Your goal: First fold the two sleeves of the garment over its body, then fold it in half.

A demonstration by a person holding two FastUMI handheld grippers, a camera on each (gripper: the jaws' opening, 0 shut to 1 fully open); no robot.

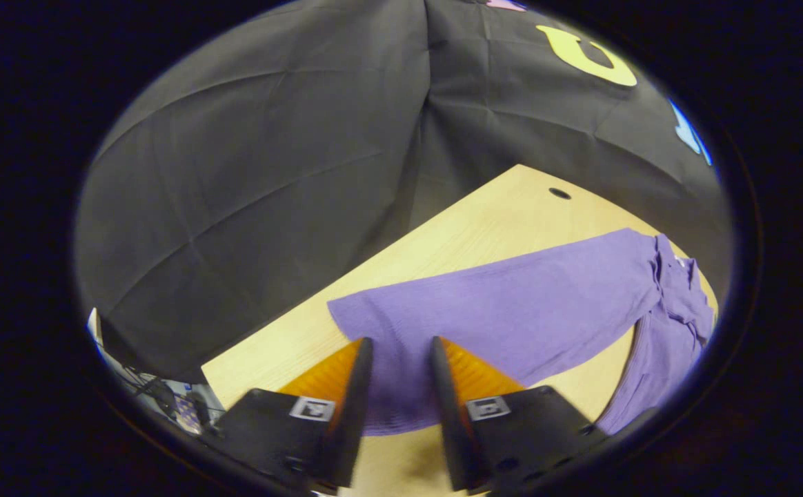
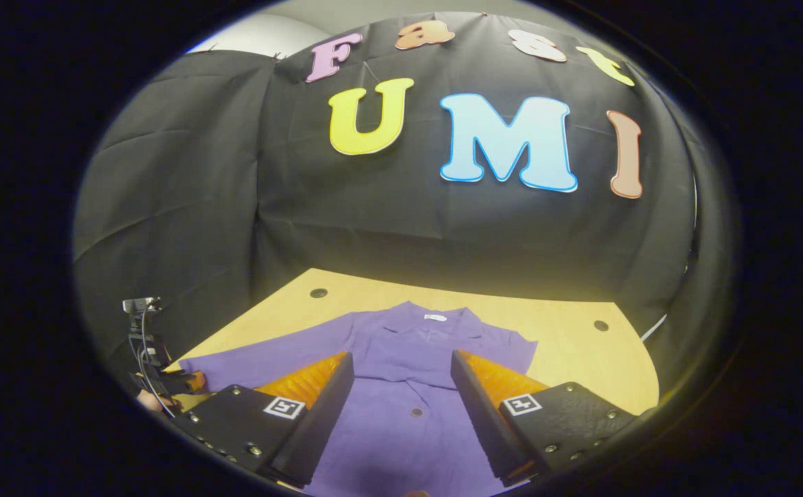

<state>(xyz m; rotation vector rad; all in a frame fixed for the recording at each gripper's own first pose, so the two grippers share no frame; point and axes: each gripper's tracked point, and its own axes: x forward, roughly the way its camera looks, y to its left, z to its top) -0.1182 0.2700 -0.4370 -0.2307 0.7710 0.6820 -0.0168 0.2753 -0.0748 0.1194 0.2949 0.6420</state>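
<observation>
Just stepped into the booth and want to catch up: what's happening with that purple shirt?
A person is working with a two-finger gripper in each hand over a purple button-up shirt laid flat on a wooden table. The left gripper hangs open above the cuff end of one sleeve, which lies stretched out to the side. The right gripper is open over the shirt's front. Neither grips cloth, and that sleeve is not yet folded in.

Left gripper view looks along a sleeve (image 1: 512, 304); right faces the collar (image 2: 436, 319); both share the table (image 1: 484, 221)
</observation>
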